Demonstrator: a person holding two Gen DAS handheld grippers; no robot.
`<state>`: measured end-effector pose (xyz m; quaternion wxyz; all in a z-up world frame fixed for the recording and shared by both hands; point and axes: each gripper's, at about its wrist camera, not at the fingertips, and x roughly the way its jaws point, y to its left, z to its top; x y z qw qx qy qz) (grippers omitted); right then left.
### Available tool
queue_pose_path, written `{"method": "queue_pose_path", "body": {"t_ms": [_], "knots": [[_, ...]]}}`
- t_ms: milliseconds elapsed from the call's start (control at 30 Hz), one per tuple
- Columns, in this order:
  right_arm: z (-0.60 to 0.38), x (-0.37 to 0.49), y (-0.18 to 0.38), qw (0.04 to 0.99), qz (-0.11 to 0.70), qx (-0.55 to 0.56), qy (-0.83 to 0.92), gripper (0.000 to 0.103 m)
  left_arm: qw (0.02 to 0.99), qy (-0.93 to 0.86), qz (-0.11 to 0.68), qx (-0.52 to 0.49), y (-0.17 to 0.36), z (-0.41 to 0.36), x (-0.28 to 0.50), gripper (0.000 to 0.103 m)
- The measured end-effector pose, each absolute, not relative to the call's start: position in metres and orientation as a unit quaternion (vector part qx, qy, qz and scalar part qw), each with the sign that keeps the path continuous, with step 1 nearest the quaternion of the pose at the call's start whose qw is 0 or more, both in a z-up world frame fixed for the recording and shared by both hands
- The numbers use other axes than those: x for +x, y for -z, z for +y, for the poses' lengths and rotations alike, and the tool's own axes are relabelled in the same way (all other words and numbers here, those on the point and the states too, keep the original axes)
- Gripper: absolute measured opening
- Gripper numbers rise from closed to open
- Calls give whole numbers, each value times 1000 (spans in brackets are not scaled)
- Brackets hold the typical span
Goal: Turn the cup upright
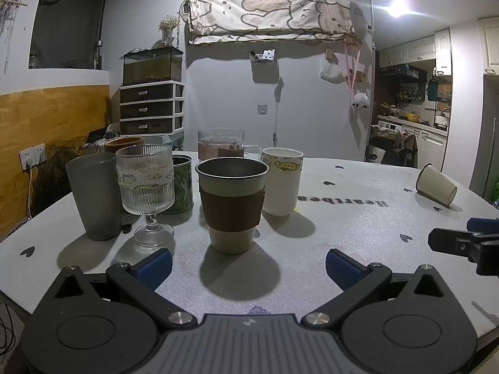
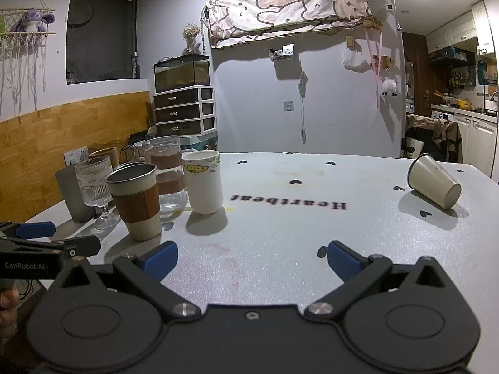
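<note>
Nearby, both tongs spread wide, holding nothing: left tongs (image 1: 249, 263) face the upright cup cluster, right tongs (image 2: 251, 260) face bare bench (image 2: 280, 224). Farther right, cream cup (image 2: 434, 184) lies tipped on its side, mouth away. Looks light, stiff, smooth, probably rolls; grip across mid-wall.

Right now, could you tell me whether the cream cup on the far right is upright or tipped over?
Tipped over. The cream cup lies on its side on the table, apart from the upright cups.
</note>
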<state>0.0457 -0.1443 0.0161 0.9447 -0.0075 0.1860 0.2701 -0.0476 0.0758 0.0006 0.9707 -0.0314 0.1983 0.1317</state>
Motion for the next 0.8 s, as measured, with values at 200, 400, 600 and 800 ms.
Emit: {"method": "queue_pose_path", "body": {"t_ms": [200, 400, 600, 800], "knots": [[-143, 44, -14, 944, 187, -6, -270, 103, 971, -132, 198, -31, -1, 76, -48, 103], [-143, 45, -13, 944, 189, -6, -270, 103, 971, -132, 198, -31, -1, 75, -48, 103], [-142, 44, -10, 944, 192, -4, -268, 103, 971, -132, 199, -32, -1, 76, -47, 103], [-143, 44, -10, 944, 193, -4, -268, 103, 971, -132, 199, -31, -1, 76, -47, 103]]}}
